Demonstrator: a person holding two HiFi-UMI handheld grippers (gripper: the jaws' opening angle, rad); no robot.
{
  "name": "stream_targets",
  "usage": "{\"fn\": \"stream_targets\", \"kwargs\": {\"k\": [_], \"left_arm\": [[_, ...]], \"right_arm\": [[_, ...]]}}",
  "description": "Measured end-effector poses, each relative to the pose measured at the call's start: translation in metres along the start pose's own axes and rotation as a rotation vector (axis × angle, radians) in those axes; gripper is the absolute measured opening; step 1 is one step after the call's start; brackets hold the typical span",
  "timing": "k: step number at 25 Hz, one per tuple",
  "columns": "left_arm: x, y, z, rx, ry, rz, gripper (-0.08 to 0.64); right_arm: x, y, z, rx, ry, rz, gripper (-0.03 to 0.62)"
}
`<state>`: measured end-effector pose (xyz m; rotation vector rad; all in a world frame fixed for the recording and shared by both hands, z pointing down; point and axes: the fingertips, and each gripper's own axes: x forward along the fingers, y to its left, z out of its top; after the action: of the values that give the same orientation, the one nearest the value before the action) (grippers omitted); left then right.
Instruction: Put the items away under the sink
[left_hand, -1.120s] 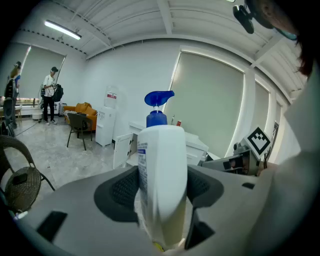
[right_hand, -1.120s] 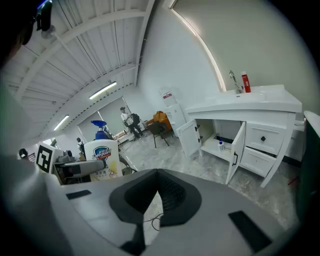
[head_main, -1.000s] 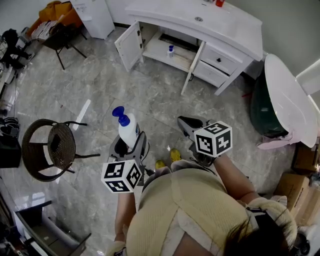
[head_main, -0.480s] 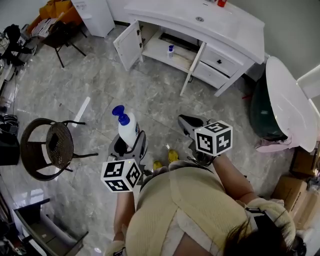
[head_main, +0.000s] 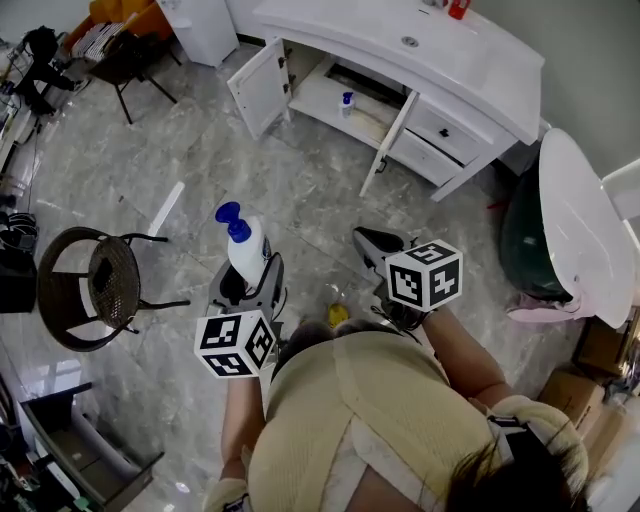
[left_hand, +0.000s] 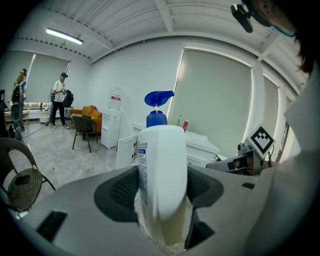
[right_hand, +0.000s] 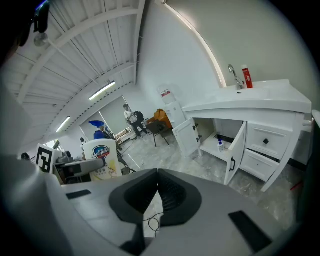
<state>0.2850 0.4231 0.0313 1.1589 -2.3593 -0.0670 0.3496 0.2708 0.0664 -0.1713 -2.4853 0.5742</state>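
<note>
Pump bottle (head_main: 247, 258) slightly leftward, bare floor (head_main: 300, 190) toward cabinet (head_main: 318, 98)

Grey marble floor (head_main: 300, 180), wicker chair (head_main: 108, 285), white walls (left_hand: 135, 75).

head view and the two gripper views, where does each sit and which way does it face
Head view: on the person's head, looking steeply down at floor and open sink cabinet; shows torso, arms, left gripper, right gripper.
Left gripper view: on the left gripper, facing the cabinet past jaws clamped on the pump bottle.
Right gripper view: on the right gripper, facing the cabinet past shut, empty jaws.
Shared: all three show the pump bottle and cabinet.
</note>
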Motion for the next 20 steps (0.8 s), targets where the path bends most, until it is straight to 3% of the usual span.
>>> {"fn": "stream_targets", "kwargs": {"k": [10, 20], "left_arm": [[0.021, 0.007, 0.012, 0.002, -0.001, 0.023, 0.293], [0.067, 0.027, 0.032, 0.007, 0.015, -0.034, 0.294]], "right_arm": [[0.016, -0.014, 0.013, 0.012, 0.009, 0.011, 0.026], [0.050, -0.027, 0.036, 0.037, 0.014, -0.023, 0.026]]}}
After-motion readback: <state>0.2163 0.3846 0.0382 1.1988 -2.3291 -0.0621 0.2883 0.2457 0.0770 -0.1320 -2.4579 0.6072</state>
